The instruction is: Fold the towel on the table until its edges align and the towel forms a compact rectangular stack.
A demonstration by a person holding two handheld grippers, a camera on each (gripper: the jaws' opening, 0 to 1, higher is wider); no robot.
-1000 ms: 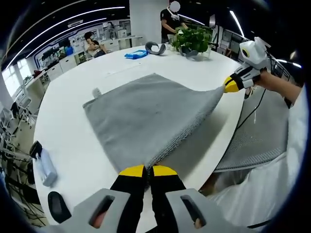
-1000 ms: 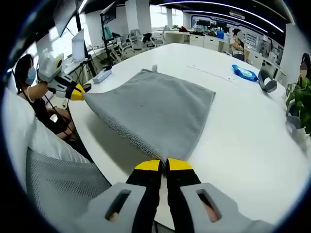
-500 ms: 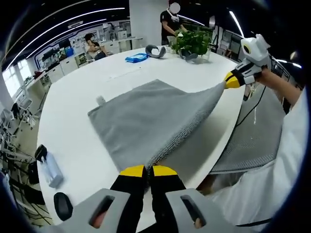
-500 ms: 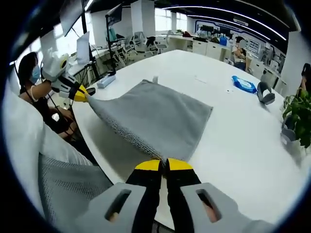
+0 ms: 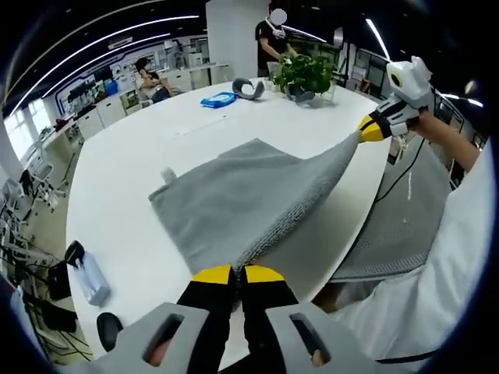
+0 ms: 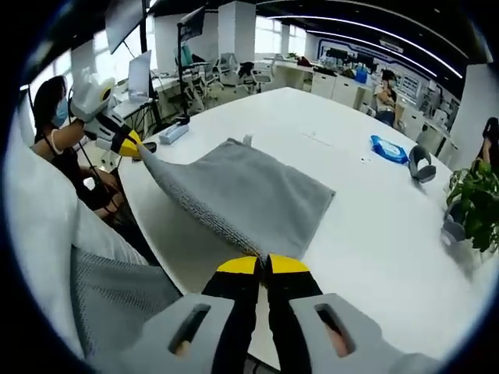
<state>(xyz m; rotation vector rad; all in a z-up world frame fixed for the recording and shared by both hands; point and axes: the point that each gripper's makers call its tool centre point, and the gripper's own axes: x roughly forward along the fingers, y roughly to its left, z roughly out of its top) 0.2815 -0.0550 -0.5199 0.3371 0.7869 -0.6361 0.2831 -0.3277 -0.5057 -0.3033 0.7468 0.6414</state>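
- Left gripper view: left gripper [image 5: 238,274], bottom centre, jaws pinched on a near corner of the grey towel [image 5: 234,202]; towel mid-frame on the white table [image 5: 125,167], near edge raised for folding.
- Right gripper view: right gripper [image 6: 263,266], bottom centre, likewise clamping the other near corner; towel centre-left, far edge resting flat.

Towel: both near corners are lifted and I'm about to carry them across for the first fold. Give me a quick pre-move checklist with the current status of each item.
1. Left gripper shut on a towel corner: ok.
2. Right gripper shut on the other near corner: ok.
3. Edge between the two grippers stretched, without sag: ok.
4. Far edge of the towel lying flat on the table: ok, with a small tab sticking out at one far corner.
5. Landing area past the towel free: ok; the blue packet and plant sit well beyond it.
6. How much fabric each gripper holds: cannot tell, hidden between the jaws.
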